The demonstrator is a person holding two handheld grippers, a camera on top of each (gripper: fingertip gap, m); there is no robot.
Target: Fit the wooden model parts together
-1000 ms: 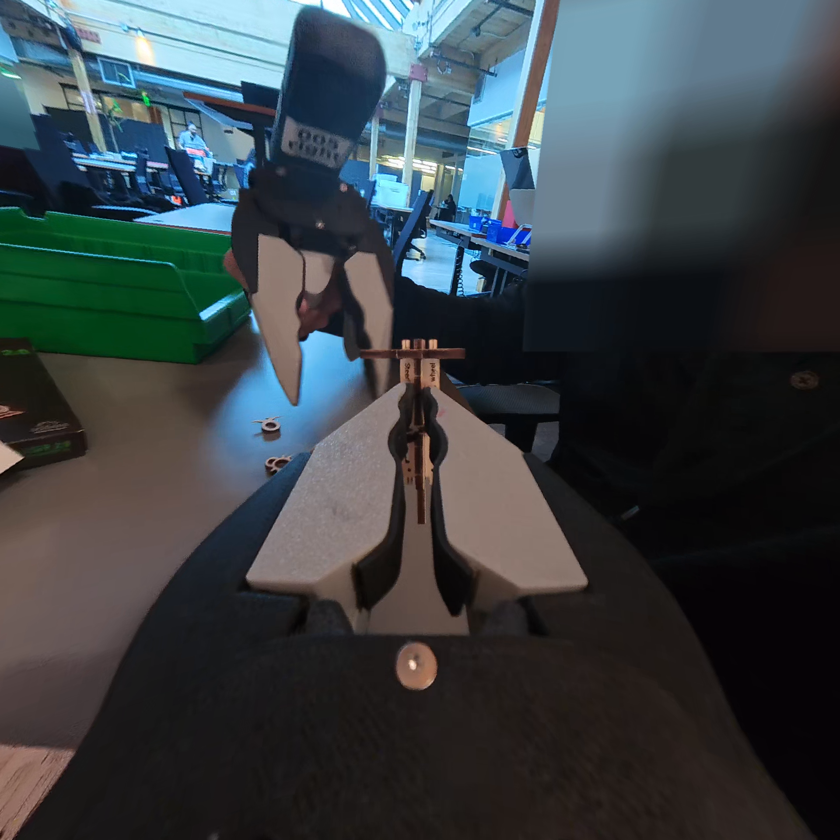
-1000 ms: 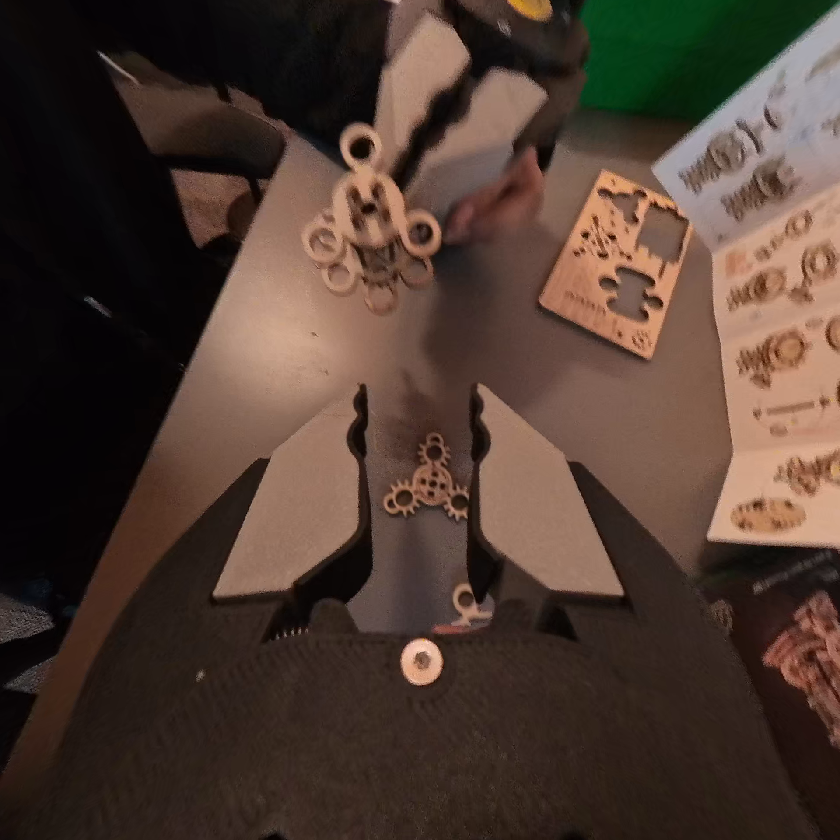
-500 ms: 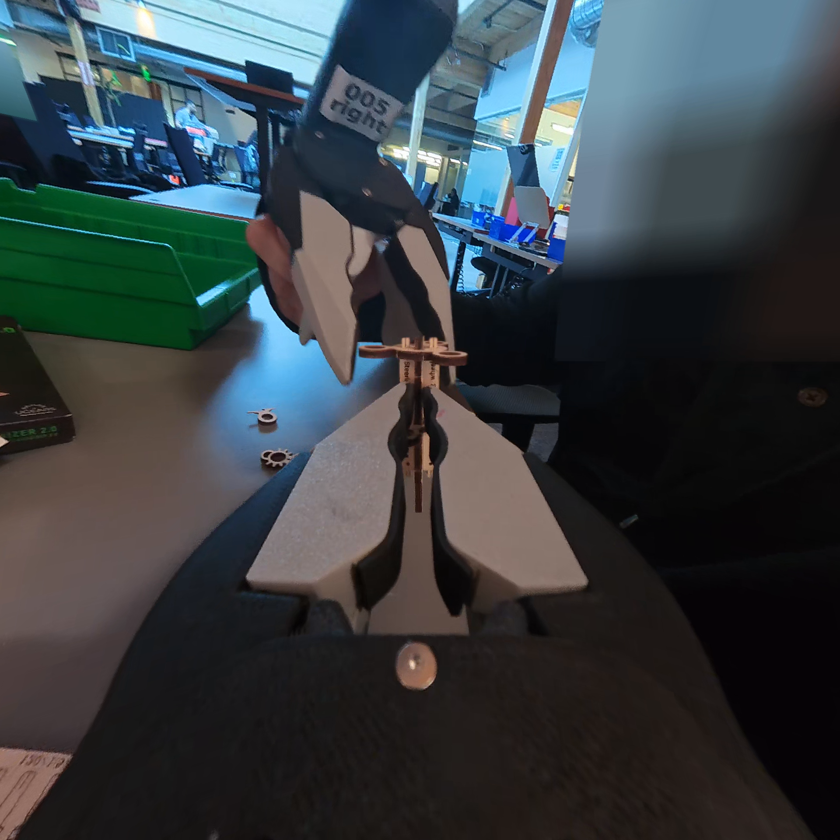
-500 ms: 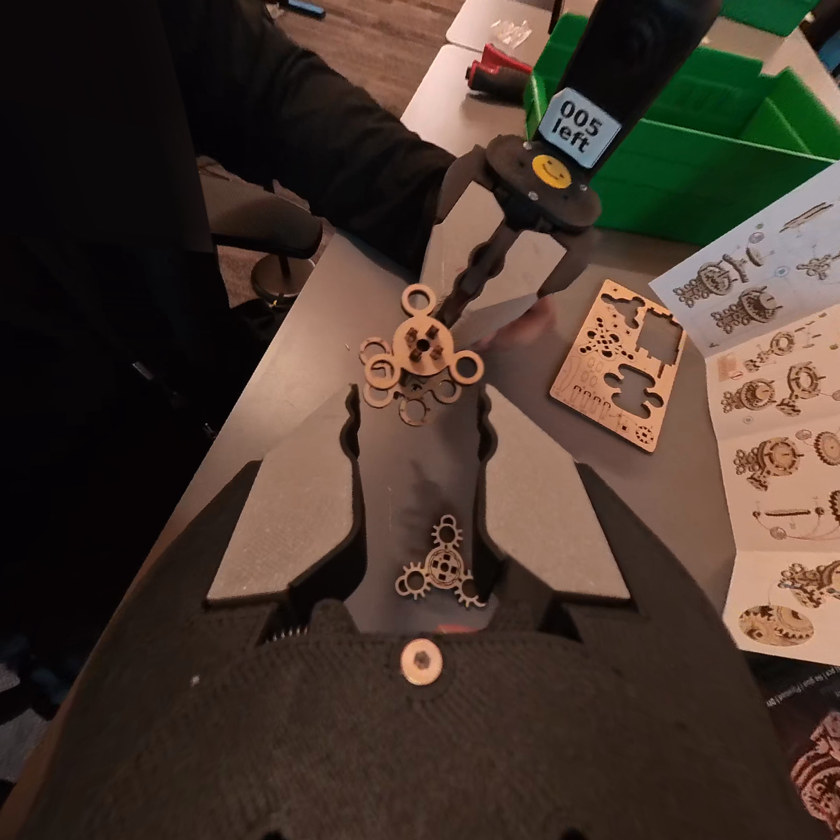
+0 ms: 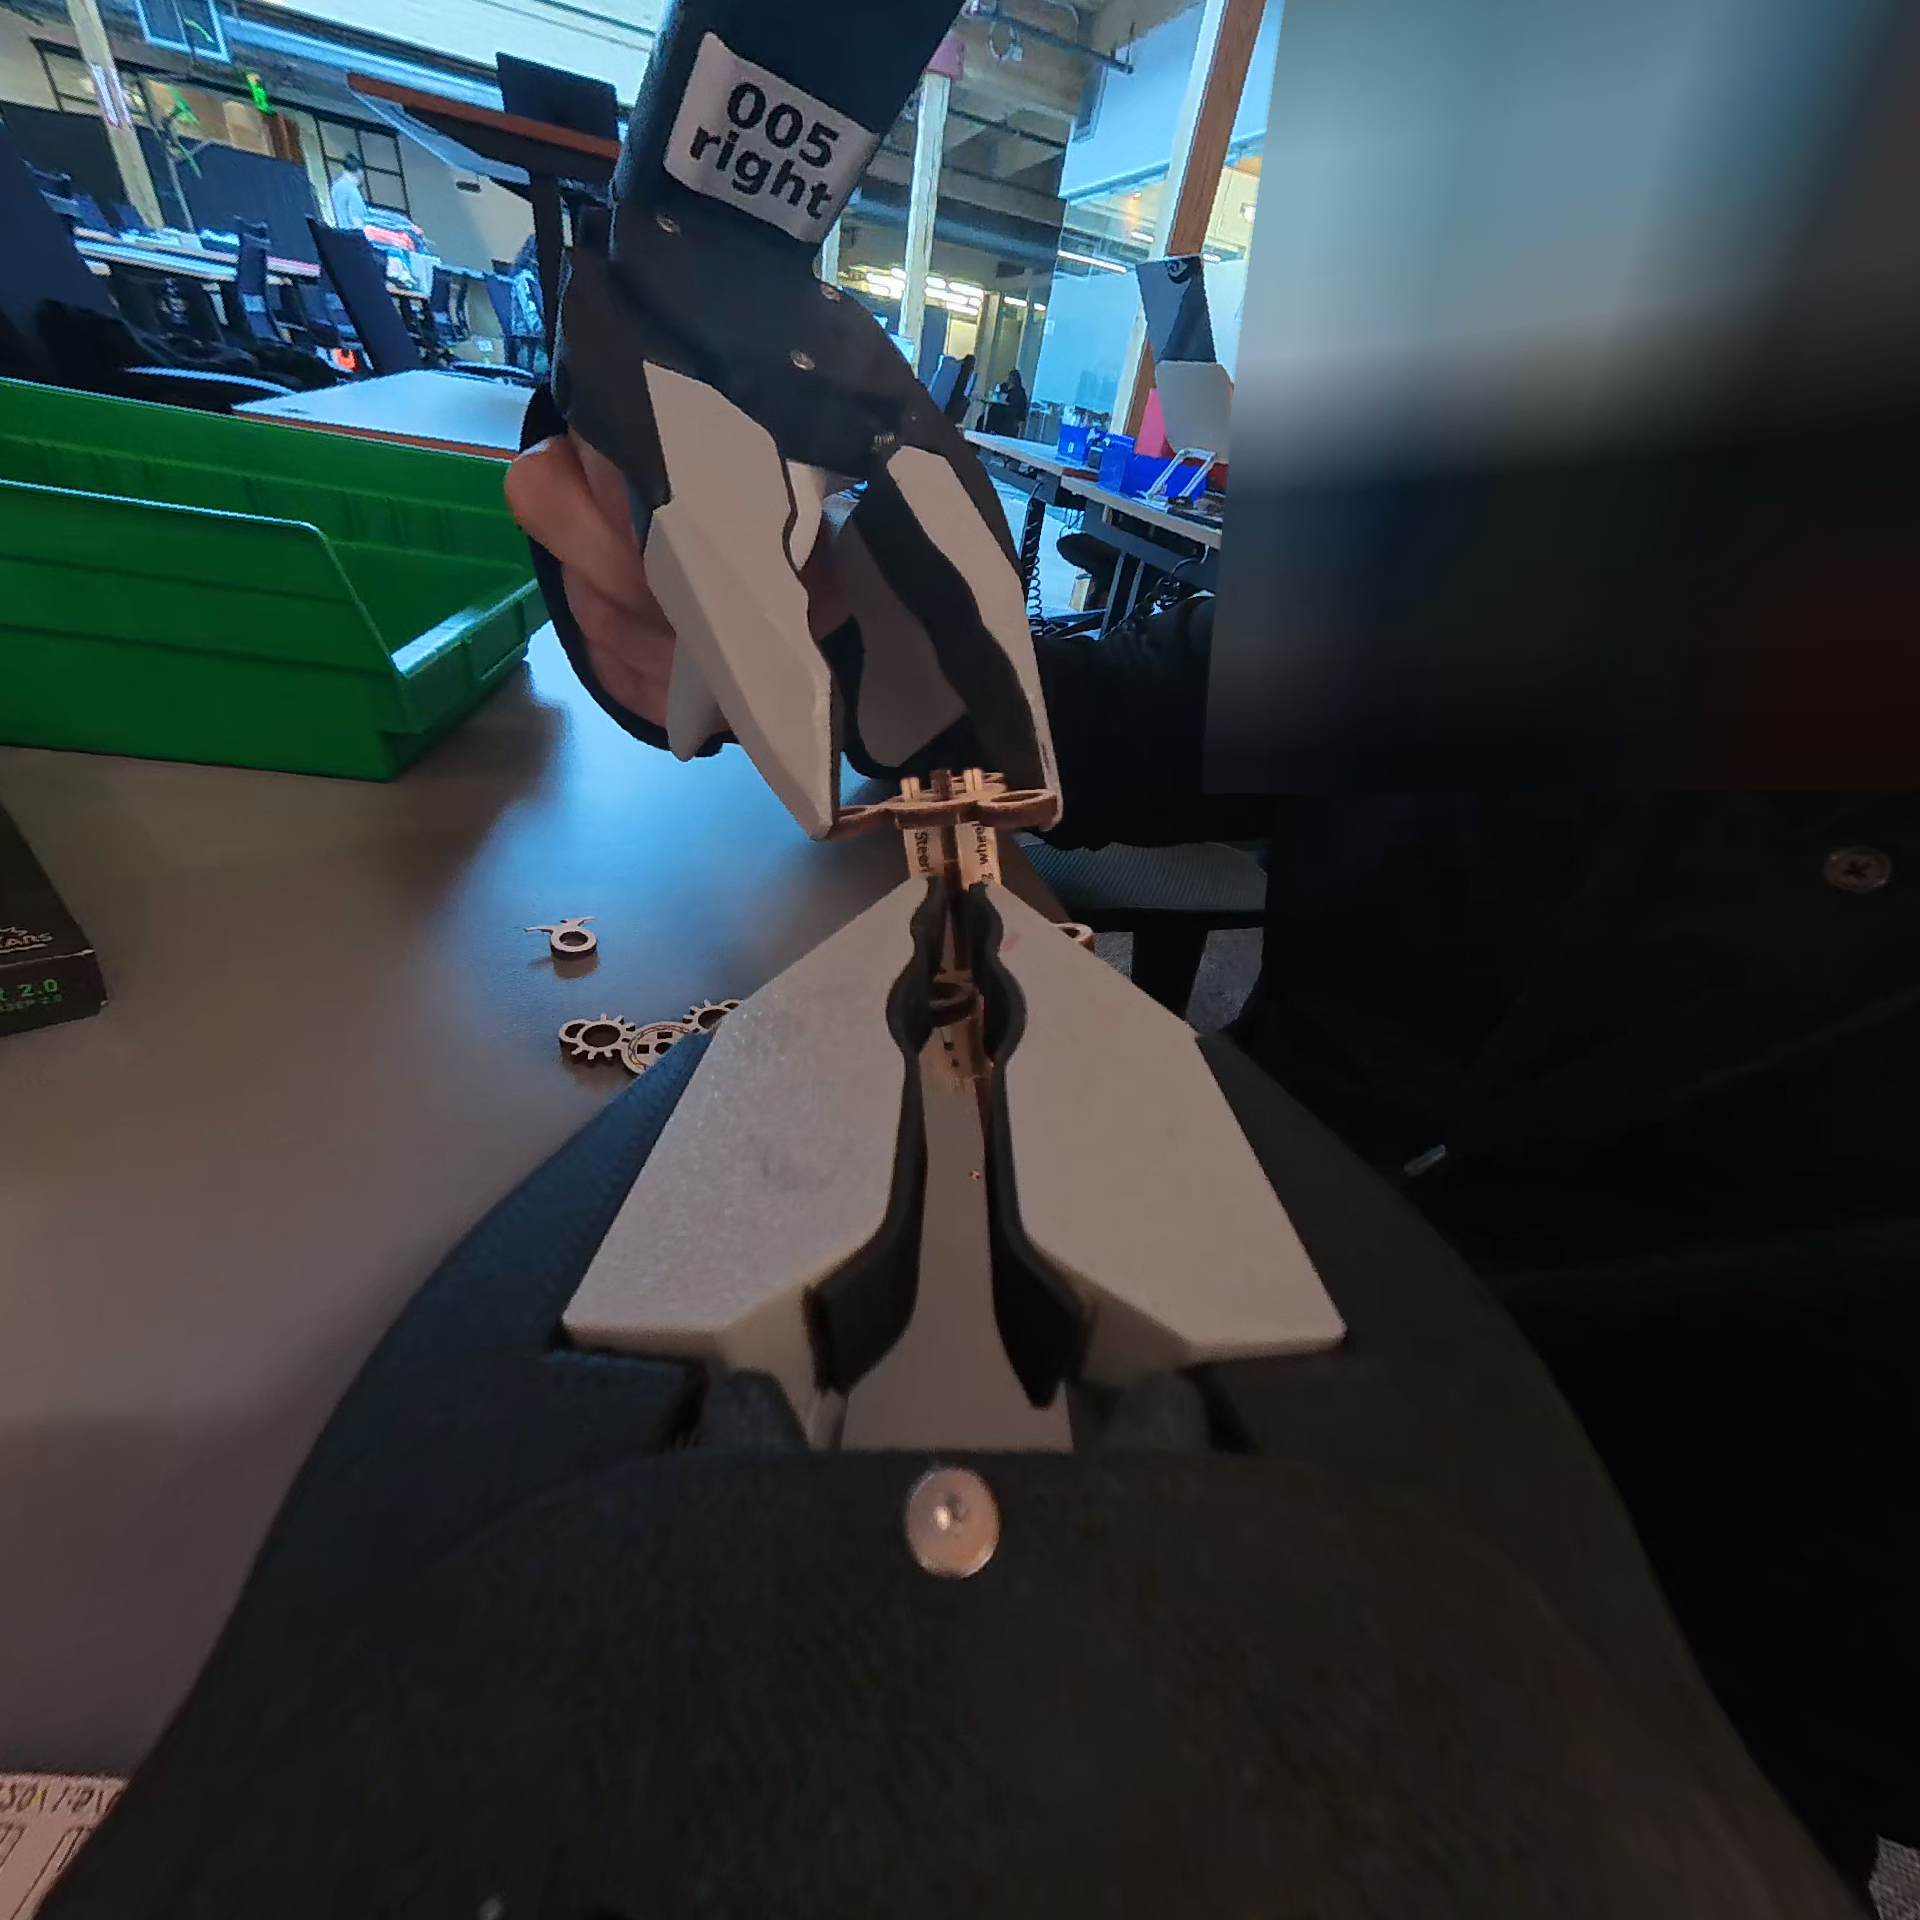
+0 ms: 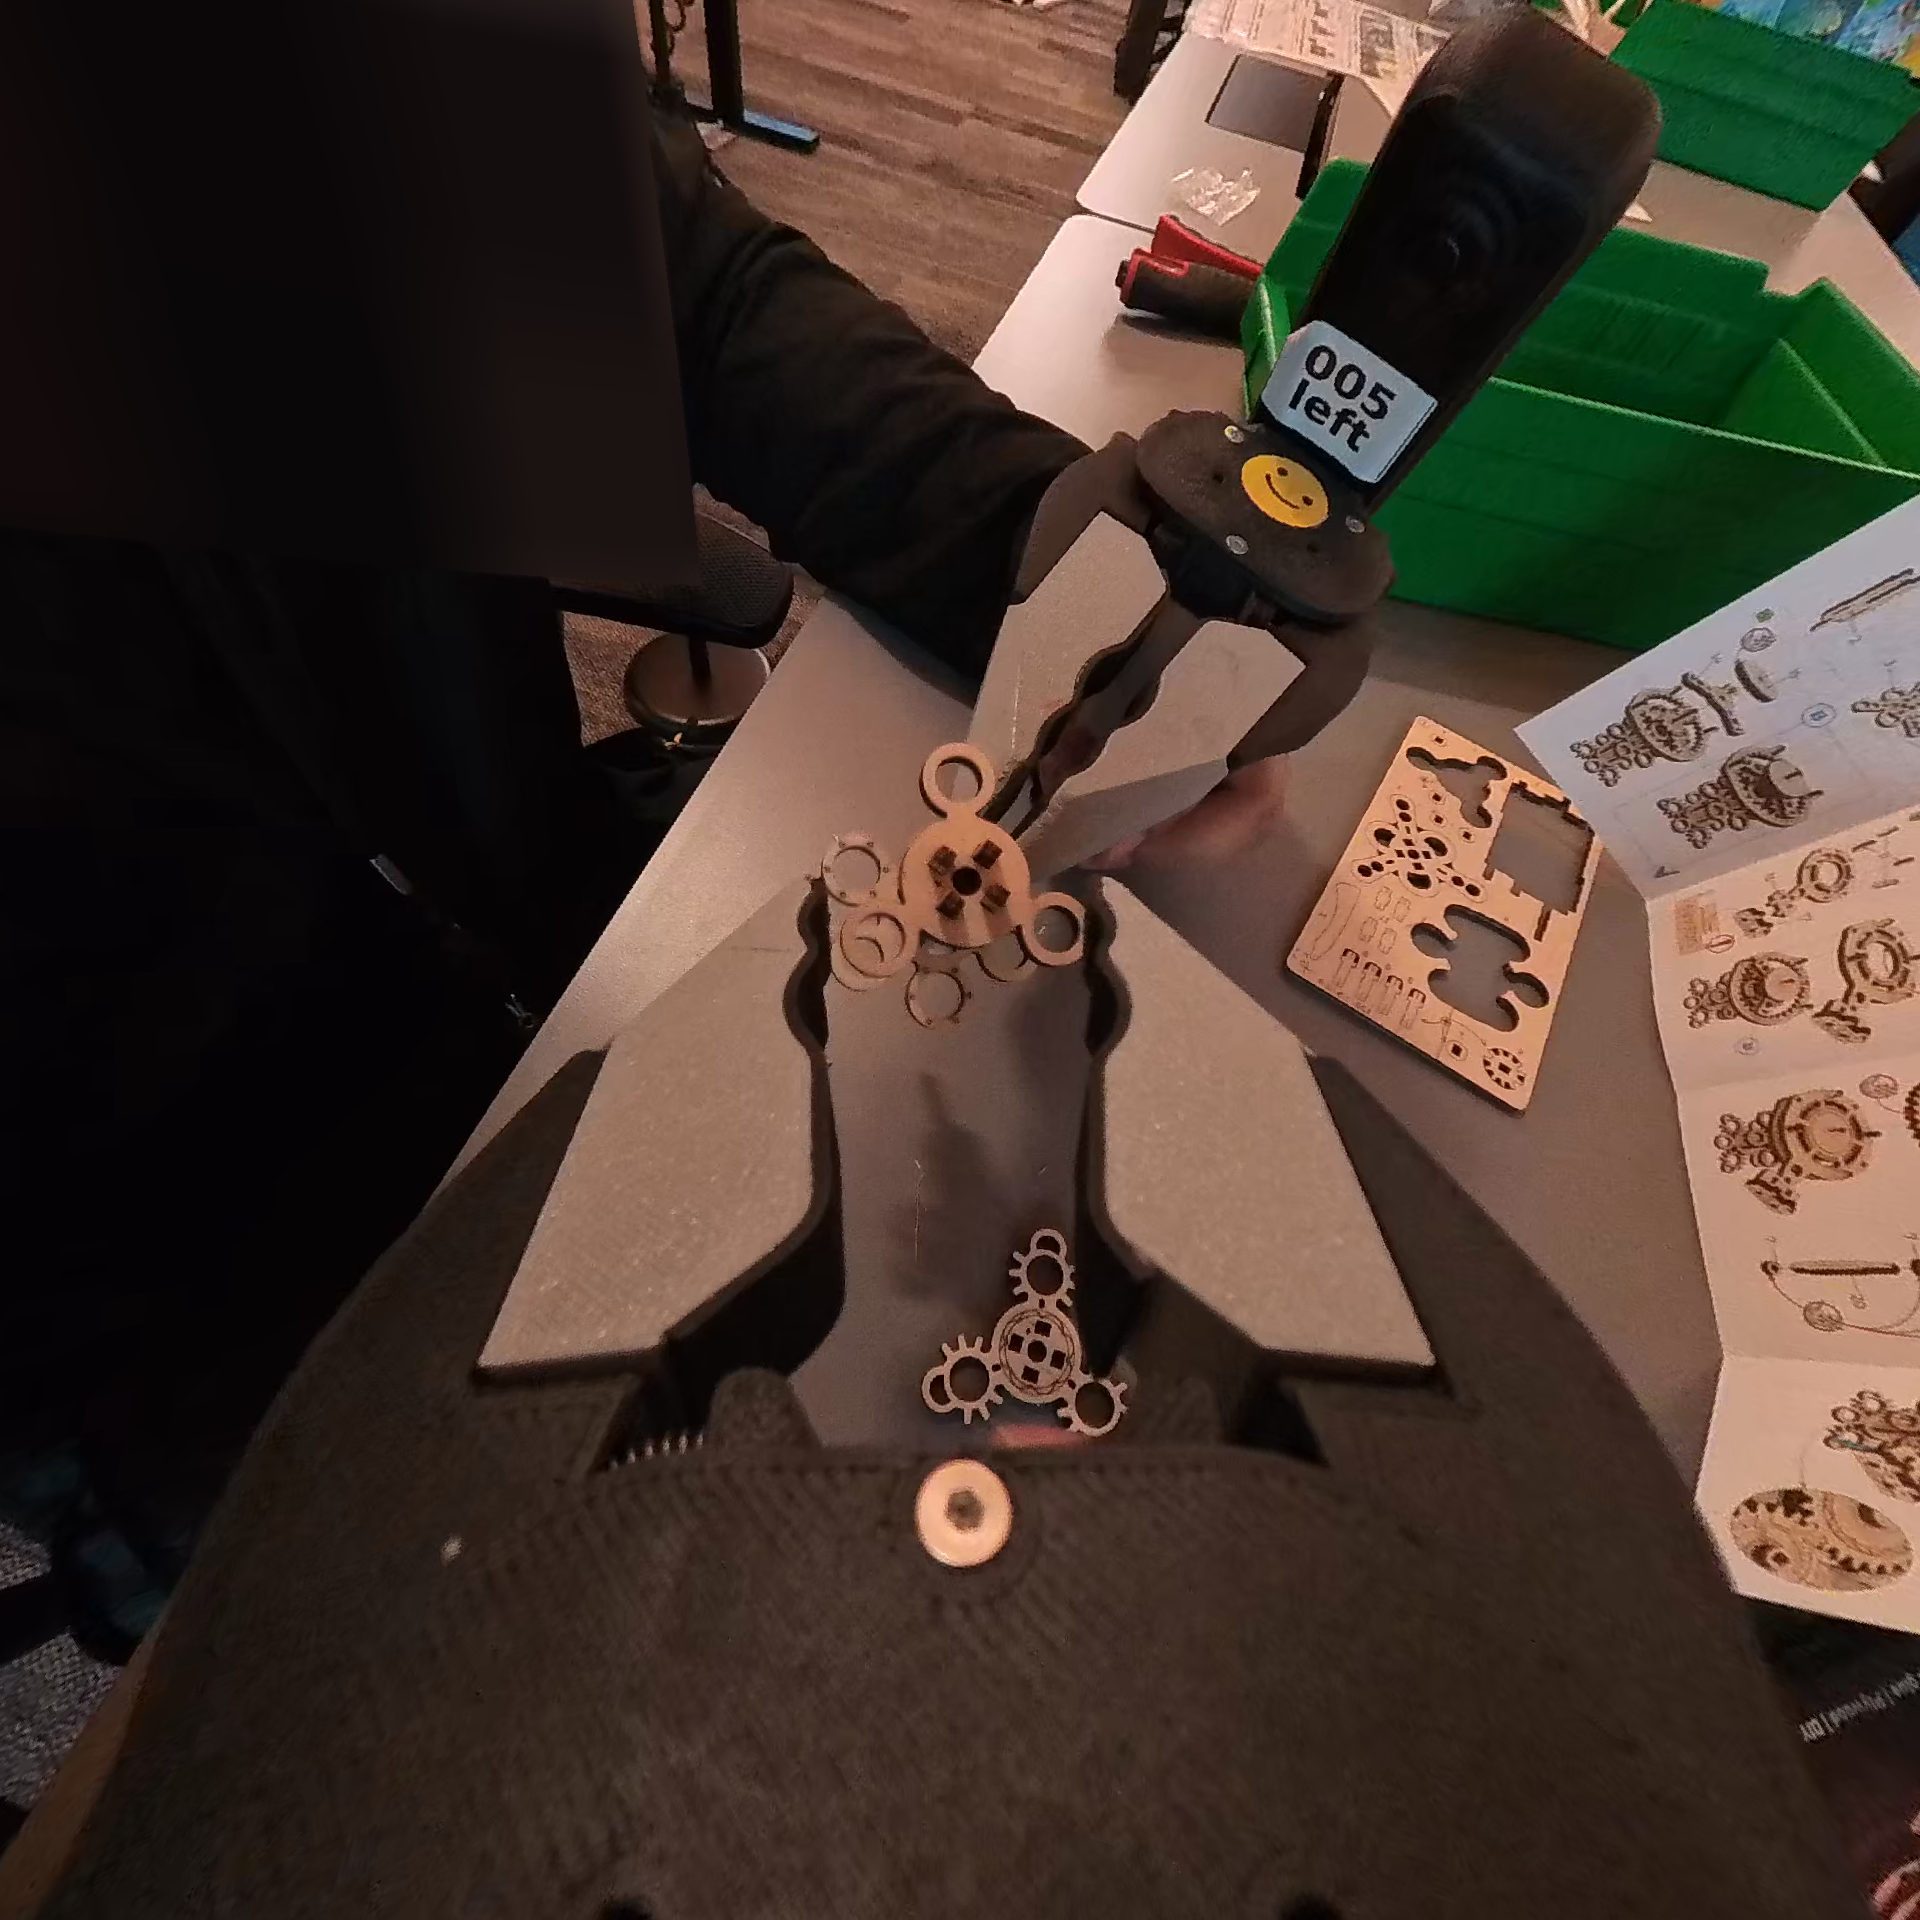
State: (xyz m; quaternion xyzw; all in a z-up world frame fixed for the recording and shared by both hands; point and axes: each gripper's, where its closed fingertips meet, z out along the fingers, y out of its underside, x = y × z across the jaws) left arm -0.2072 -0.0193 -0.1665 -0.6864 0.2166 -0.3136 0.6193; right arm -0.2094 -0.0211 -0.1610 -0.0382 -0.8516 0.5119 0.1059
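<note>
Sitting in an open office hall with desks behind: a grey bench [image 6: 1621, 1164], carrying green bins [image 6: 1662, 416] at the far side. Lying near them, an unfolded instruction sheet [image 6: 1797, 935], and just beside it a punched-out wooden sheet [image 6: 1444, 914]. Being held upright above the bench, clamped in the left tongs [image 5: 951, 914] by its stem: the wooden model assembly [image 6: 961, 883], its ringed disc on top. Hovering over it with jaws apart, tips at the disc's two sides: the right tongs [image 6: 956, 904]. Resting flat on the bench under them, a three-lobed gear part [image 6: 1029, 1371]; lying nearby, a small ring piece [image 5: 569, 938].
</note>
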